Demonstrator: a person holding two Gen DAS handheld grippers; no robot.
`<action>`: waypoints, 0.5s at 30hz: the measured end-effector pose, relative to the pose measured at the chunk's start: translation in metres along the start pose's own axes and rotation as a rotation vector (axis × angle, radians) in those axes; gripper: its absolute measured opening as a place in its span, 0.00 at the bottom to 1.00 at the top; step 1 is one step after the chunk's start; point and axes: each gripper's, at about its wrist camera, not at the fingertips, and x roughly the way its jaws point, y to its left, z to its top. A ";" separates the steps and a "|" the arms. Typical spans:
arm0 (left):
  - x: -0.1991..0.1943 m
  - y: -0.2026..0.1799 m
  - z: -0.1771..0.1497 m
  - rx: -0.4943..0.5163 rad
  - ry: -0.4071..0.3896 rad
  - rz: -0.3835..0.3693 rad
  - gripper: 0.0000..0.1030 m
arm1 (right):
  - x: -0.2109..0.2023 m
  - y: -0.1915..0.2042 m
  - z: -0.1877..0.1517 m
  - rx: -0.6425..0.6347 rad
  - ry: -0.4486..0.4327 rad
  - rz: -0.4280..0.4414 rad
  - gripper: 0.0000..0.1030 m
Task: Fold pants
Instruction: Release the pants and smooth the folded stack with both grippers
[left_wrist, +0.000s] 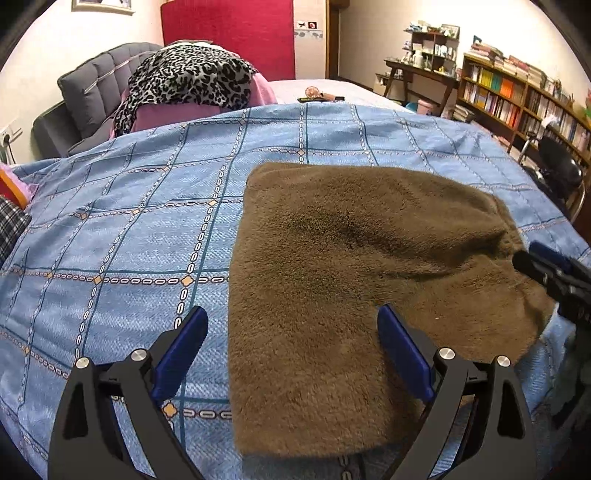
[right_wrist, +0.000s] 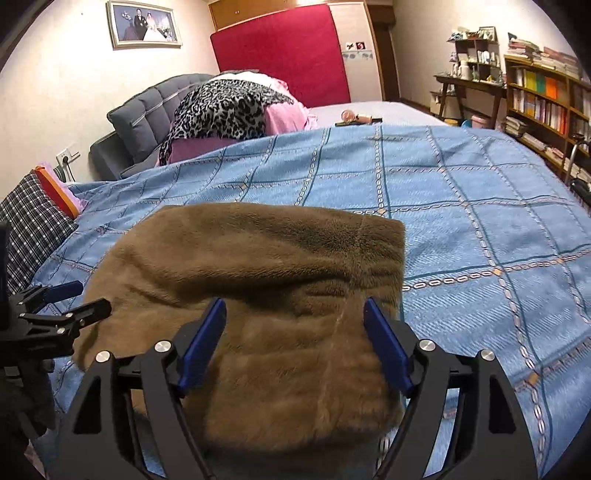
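We hold the left gripper (left_wrist: 291, 350) and right gripper (right_wrist: 295, 339) wide open and empty over the brown fleece pants (left_wrist: 351, 280), bunched near the bed's (left_wrist: 110, 229) front edge: soft, light, floppy, best pinched at its near corners.

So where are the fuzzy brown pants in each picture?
Left wrist view: the brown pants lie center-right on the blue quilt.
Right wrist view: the pants lie center-left, low in the picture.
Shared landmark: the red panel on the far wall.
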 end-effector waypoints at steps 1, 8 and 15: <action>-0.003 -0.001 -0.001 -0.003 -0.003 0.003 0.90 | -0.005 0.003 -0.003 -0.005 -0.003 -0.002 0.79; -0.024 -0.011 -0.002 0.015 -0.035 0.028 0.90 | -0.031 0.012 -0.020 -0.002 -0.022 -0.008 0.81; -0.041 -0.022 -0.004 0.033 -0.065 0.029 0.95 | -0.048 0.017 -0.029 0.017 -0.029 0.011 0.81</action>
